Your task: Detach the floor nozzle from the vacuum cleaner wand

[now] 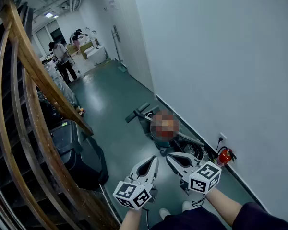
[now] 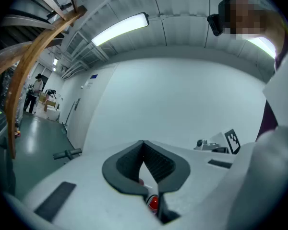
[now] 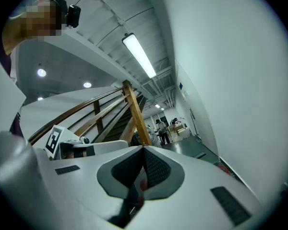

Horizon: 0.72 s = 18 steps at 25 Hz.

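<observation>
Left gripper (image 1: 154, 159): jaws pressed together, ribbed pads meeting at the tips, nothing between them. Right gripper (image 1: 168, 157): jaws likewise pressed together and empty. Both grippers are held level, side by side and near each other, in front of the person, above the green floor (image 1: 110, 104). The vacuum cleaner (image 1: 157, 140) stands on the floor ahead of the grippers, close to the white wall (image 1: 221, 56); part of its body is covered by a mosaic patch. The floor nozzle (image 1: 136, 113) is a dark bar lying flat on the floor on the far side of the vacuum cleaner body. Neither gripper touches it. The same nozzle appears in the left gripper view as a dark bar on the floor to the left of the jaws. The joint between nozzle and wand is too small to make out. A red fire extinguisher (image 1: 224, 156) stands against the wall to the right of the vacuum cleaner, near a wall socket (image 1: 222, 137). A curved wooden stair railing (image 1: 36, 71) runs along the left side, with a black bin (image 1: 81, 152) just beside its lower end. Two people (image 1: 62, 59) stand at the far end of the corridor, well apart from the work area.
</observation>
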### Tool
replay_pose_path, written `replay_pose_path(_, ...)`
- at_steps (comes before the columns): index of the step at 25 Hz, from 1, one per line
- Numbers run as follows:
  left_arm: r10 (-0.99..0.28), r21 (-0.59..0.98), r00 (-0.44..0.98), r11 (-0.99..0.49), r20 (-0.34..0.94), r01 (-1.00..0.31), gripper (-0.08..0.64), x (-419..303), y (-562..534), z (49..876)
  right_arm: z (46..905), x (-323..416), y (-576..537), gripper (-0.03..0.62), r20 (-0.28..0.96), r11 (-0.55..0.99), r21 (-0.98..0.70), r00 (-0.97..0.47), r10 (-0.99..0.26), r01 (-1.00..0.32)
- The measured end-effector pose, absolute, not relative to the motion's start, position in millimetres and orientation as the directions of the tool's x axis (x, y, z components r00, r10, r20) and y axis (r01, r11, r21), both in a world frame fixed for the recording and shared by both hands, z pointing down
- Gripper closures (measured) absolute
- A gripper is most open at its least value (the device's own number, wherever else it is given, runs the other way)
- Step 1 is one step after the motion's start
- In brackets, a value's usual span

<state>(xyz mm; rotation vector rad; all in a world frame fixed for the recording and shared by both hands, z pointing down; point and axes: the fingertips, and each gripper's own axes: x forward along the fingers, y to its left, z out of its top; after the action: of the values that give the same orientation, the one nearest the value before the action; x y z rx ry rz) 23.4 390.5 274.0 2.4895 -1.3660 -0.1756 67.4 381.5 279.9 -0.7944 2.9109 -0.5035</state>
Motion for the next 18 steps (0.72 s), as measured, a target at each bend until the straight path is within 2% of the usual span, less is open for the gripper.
replay_pose_path(18,-0.872,0.323,0.477,-0.423,0.106,-0.846,0.557,63.8,370.7,301.8,309.9,123.6,354.1,0.575,0.016,0.781,-0.406,-0.858,-0.514,-0.475)
